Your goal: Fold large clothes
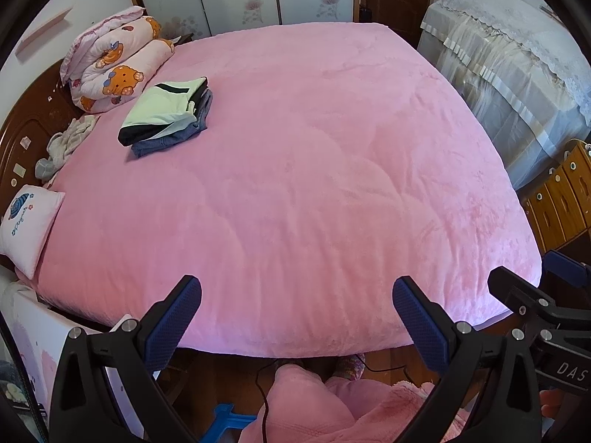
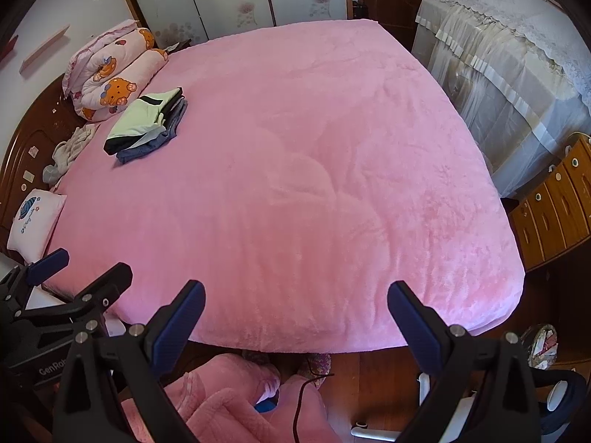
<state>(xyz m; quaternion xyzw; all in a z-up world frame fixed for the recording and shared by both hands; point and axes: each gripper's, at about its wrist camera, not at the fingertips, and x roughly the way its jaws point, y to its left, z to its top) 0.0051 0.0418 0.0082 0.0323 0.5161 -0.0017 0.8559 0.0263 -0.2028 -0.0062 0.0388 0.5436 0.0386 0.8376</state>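
Observation:
A stack of folded clothes, pale green on top with black and blue-grey under it, lies at the far left of the pink bed; it also shows in the right wrist view. A crumpled light garment lies by the headboard, also in the right wrist view. My left gripper is open and empty above the bed's near edge. My right gripper is open and empty beside it. Each gripper shows at the edge of the other's view.
A rolled bear-print quilt and a small pillow lie along the left side. A covered cabinet and wooden drawers stand on the right. Pink-clad legs and a cable are below, over the wooden floor.

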